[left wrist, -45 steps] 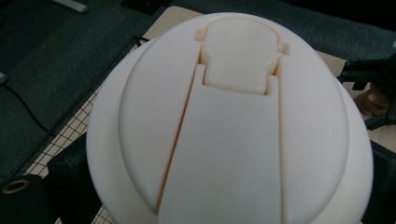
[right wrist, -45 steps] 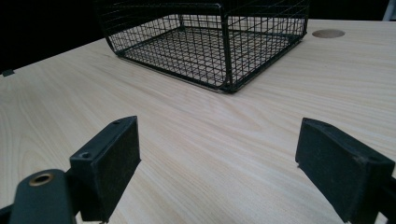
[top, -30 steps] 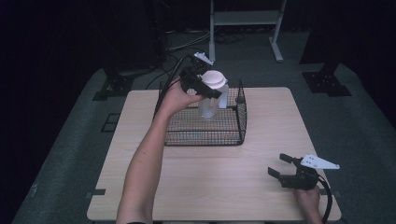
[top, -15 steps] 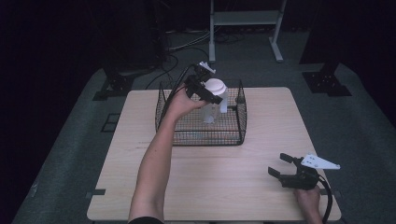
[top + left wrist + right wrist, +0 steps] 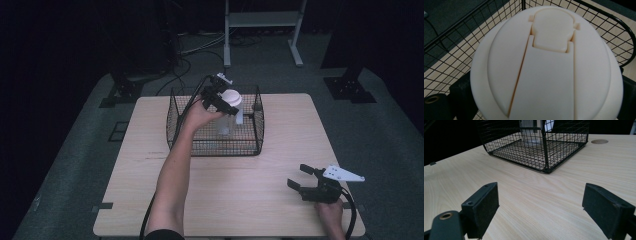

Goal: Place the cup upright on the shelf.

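Observation:
A clear bottle with a white flip-top lid [image 5: 231, 97] stands upright in the black wire basket [image 5: 215, 149] at the table's far middle. My left gripper [image 5: 222, 100] is shut on it just under the lid. In the left gripper view the lid [image 5: 549, 67] sits very close, a black jaw on each side, and the basket's mesh [image 5: 461, 50] lies behind. My right gripper [image 5: 297, 176] rests low over the table's front right corner, open, nothing between its pads [image 5: 484, 205]. It faces the basket [image 5: 536, 152], which is well ahead of it.
The wooden table [image 5: 250, 205] has a round cable hole [image 5: 599, 141] behind the basket. A white metal stand [image 5: 260, 20] and cables [image 5: 200, 50] lie on the dark floor beyond the far edge. The left forearm [image 5: 175, 170] stretches across the table's middle.
My left gripper has carried the bottle slightly right and farther over the basket, and the bottle has gone from tilted to upright. The right gripper has not moved.

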`<state>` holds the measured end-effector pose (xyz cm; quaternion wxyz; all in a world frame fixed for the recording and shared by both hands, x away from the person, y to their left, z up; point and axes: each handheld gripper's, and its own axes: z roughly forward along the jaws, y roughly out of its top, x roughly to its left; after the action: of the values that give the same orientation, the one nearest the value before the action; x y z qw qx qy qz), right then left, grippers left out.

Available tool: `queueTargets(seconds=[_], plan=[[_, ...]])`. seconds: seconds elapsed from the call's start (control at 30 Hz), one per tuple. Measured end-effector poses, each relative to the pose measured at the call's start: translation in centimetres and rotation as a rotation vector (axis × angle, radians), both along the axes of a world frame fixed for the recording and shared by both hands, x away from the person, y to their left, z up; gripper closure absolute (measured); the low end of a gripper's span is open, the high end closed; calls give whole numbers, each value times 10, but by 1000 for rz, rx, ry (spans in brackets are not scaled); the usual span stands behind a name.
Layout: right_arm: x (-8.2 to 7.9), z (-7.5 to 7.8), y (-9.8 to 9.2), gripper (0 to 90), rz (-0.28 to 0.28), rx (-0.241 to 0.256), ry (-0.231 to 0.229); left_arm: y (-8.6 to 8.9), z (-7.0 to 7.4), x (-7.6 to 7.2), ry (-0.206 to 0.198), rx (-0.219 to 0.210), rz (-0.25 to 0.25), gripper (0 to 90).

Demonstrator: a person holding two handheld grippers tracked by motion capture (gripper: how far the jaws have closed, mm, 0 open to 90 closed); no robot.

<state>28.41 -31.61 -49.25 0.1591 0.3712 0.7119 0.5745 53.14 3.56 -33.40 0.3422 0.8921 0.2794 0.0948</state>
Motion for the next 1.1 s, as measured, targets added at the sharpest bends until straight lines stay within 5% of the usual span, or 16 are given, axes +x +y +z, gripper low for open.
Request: queueTargets(seconds=[0.3,0.57,1.1], plan=[[0,0,-1,128,0,3,-3,4,-9,9,-25,-16,30,52],[0,0,-1,128,2,1,-3,12,-27,12,1,-25,41,51],[0,0,-2,128,14,5,-2,18,-27,4,-22,-31,25,48]])
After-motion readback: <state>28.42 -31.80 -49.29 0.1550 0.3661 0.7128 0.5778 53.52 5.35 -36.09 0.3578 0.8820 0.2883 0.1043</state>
